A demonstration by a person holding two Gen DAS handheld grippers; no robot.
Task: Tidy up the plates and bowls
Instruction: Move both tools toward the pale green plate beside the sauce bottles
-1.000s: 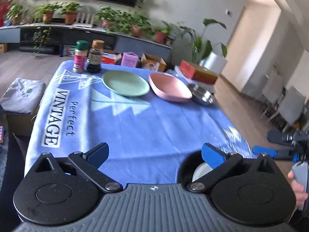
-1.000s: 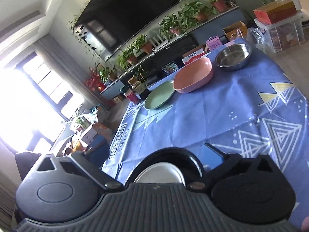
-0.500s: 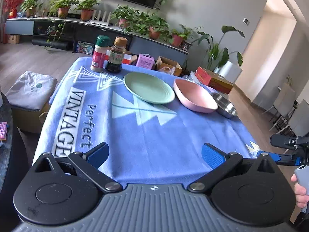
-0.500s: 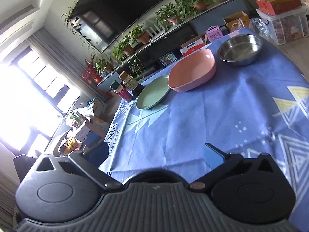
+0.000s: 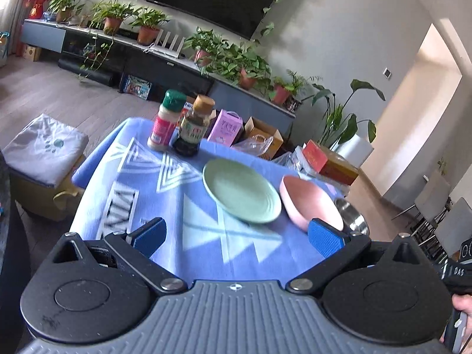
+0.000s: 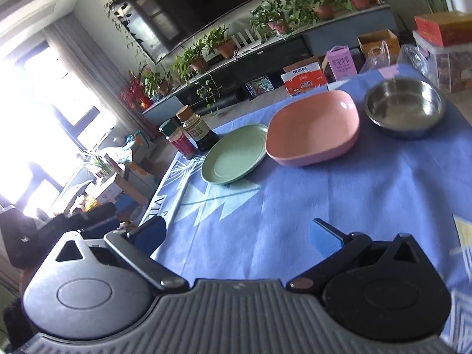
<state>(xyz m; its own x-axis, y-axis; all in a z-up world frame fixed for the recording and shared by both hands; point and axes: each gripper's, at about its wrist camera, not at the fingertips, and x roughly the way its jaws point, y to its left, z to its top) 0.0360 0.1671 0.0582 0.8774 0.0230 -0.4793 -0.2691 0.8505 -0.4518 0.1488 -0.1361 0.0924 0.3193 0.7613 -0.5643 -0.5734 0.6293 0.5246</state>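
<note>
A green plate [image 5: 242,191] [image 6: 234,155] lies on the blue tablecloth [image 5: 200,227] [image 6: 339,194]. To its right sits a pink bowl [image 5: 309,202] [image 6: 314,126], and past that a steel bowl [image 5: 352,216] [image 6: 405,107]. My left gripper [image 5: 237,237] hovers open over the cloth just short of the plate, with its right pad in front of the pink bowl. My right gripper [image 6: 237,236] is open too, farther back from the dishes, nothing between its blue pads.
Two bottles [image 5: 180,124] [image 6: 188,135] stand at the cloth's far left corner. Boxes [image 5: 225,125] and bags sit on the floor behind the table. A cushioned stool [image 5: 41,150] is left of the table. A hand [image 5: 461,306] holds the other gripper at the right edge.
Both grippers have moved forward over the table toward the dishes and turned. The black pan with a white dish that was under them is out of view.
</note>
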